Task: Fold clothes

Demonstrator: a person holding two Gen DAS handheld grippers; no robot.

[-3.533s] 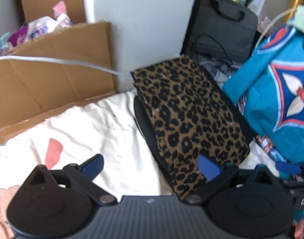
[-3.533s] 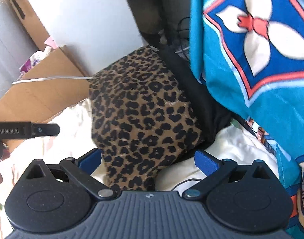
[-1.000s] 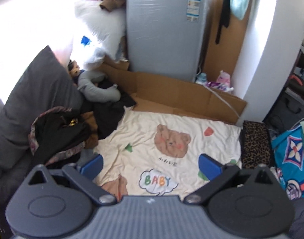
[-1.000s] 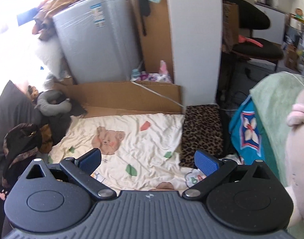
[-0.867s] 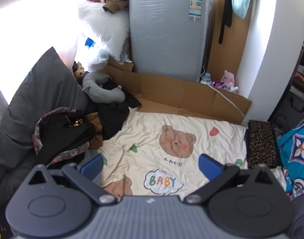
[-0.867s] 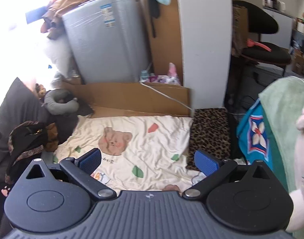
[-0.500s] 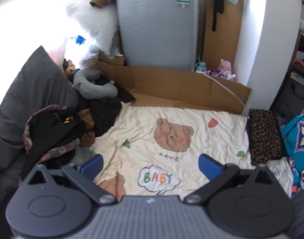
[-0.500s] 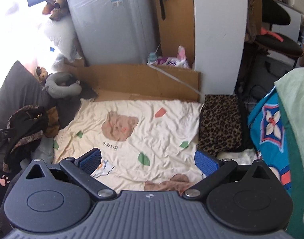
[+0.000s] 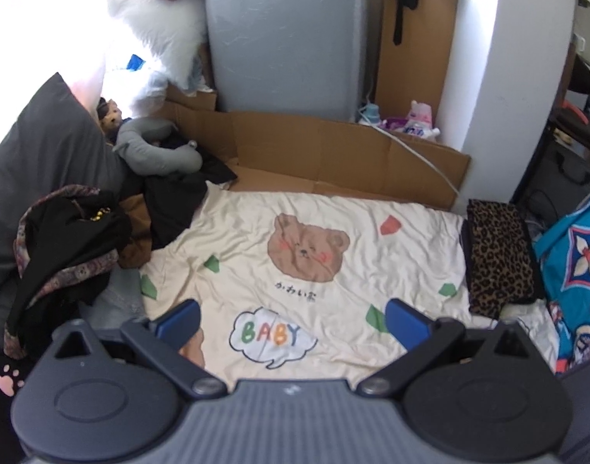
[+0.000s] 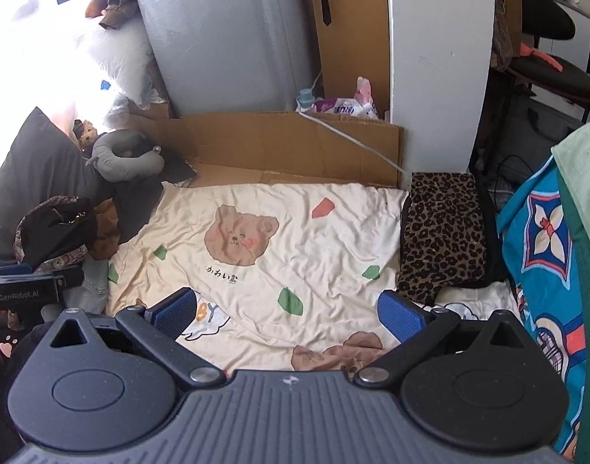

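1. A cream bear-print blanket (image 9: 333, 232) covers the bed and serves as the folding surface, backed by a flattened cardboard sheet (image 9: 314, 147) and a tall grey appliance (image 9: 279, 34).

2. At the blanket's left edge lies a pile of dark unfolded clothes (image 9: 74, 239), heaped against a grey pillow (image 9: 40, 154); these look like the garments still to be folded. They are soft, limp and light, likely to sag and tangle when lifted, so a hem or shoulder seam at the top of the heap seems the best place to pinch.

3. At the blanket's right edge rests a leopard-print garment (image 10: 442, 232), already folded into a neat rectangle, beside a blue patterned cloth (image 10: 542, 239).

4. The left gripper (image 9: 295, 319) hangs above the blanket, blue pads (image 9: 179, 319) spread wide, holding nothing and touching nothing.

5. The right gripper (image 10: 287, 309) is likewise spread wide and empty, its pads (image 10: 399, 315) clear of the blanket and well apart from the leopard-print garment.
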